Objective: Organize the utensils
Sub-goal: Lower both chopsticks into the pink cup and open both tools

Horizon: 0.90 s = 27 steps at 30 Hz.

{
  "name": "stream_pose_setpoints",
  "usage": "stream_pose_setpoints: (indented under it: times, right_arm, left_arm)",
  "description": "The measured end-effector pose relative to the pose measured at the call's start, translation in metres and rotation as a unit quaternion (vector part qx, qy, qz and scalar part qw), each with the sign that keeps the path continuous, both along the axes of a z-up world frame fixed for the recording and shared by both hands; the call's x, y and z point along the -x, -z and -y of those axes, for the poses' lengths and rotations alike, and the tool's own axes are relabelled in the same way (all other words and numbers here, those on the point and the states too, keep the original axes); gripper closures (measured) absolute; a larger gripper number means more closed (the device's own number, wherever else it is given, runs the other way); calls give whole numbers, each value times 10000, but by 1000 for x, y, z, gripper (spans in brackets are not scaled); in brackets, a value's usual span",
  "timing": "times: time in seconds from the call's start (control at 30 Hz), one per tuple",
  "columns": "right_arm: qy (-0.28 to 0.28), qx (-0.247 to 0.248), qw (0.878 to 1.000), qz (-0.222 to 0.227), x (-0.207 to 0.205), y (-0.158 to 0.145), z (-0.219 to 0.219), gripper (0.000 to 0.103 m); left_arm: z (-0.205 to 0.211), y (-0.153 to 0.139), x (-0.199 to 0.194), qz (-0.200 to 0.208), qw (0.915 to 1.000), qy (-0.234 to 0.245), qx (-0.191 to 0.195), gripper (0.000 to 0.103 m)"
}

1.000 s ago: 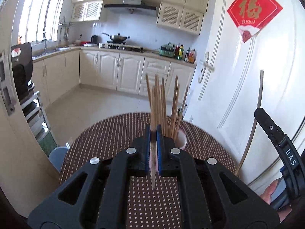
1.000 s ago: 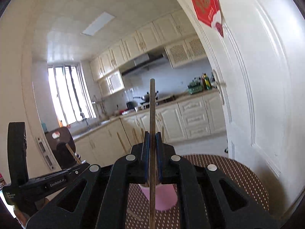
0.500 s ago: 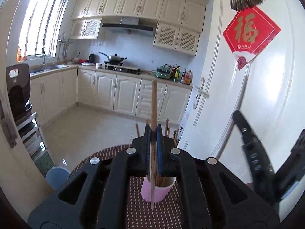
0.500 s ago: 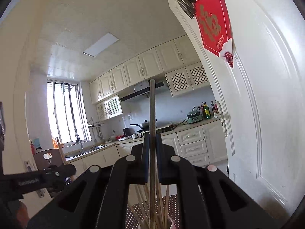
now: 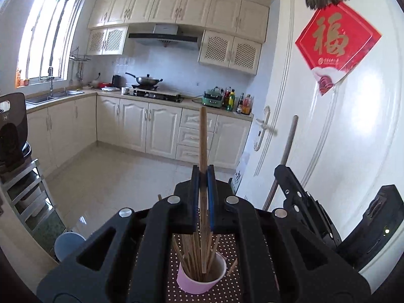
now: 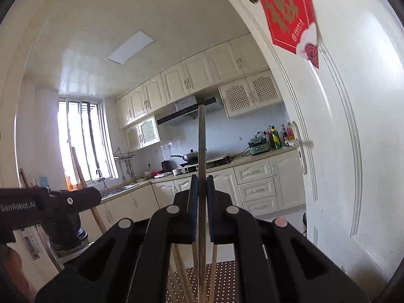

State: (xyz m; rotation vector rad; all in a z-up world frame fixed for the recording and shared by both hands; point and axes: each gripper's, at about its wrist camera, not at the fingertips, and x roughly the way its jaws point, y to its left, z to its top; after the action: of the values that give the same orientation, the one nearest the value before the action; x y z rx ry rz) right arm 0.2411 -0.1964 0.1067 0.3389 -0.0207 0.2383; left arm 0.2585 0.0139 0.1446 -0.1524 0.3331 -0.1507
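Gripping one upright wooden chopstick [image 5: 203, 136], the left claw [image 5: 202, 176] is clenched on it above the pink cup [image 5: 202, 279], which stands at 6 o'clock on the dotted worktop [image 5: 227, 242]. The claw body hides most of the other chopsticks [image 5: 192, 255] in the cup. The right claw [image 6: 201, 179] is clenched on a darker chopstick [image 6: 201, 136] too; its lower end is cut off at the frame edge, and the cup is hidden there.

Bright daylight from the window [image 5: 48, 38] glares on the door [image 5: 353, 131]; fisheye edges curve darkly.
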Motion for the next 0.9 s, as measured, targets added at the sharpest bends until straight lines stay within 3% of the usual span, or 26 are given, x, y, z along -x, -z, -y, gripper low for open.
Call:
stream_pose_setpoints:
  times: [0.4,0.67,0.77,0.83,0.9]
  right_arm:
    - [-234,-12,9980,-583,-32,50,-6,98]
    - [-649,179,9941,-851,-20,70,-13,95]
    - [-781,133,9924,-937,-13,71,-9,83]
    - [-713,175,9932,-901,-4,68,-6,56]
    - [-639,224,9940,-859,2,67,-3,53]
  left_arm:
    - [8,66,-45,-762,9969,-15,-187,96]
    - [8,102,-45,-851,9957,15,-359,95]
    - [4,107,-42,-777,9961,63,-418,94]
    - [3,109,-37,-785,9958,115,-463,93]
    - [4,110,-34,-796,9951,79,-574,88]
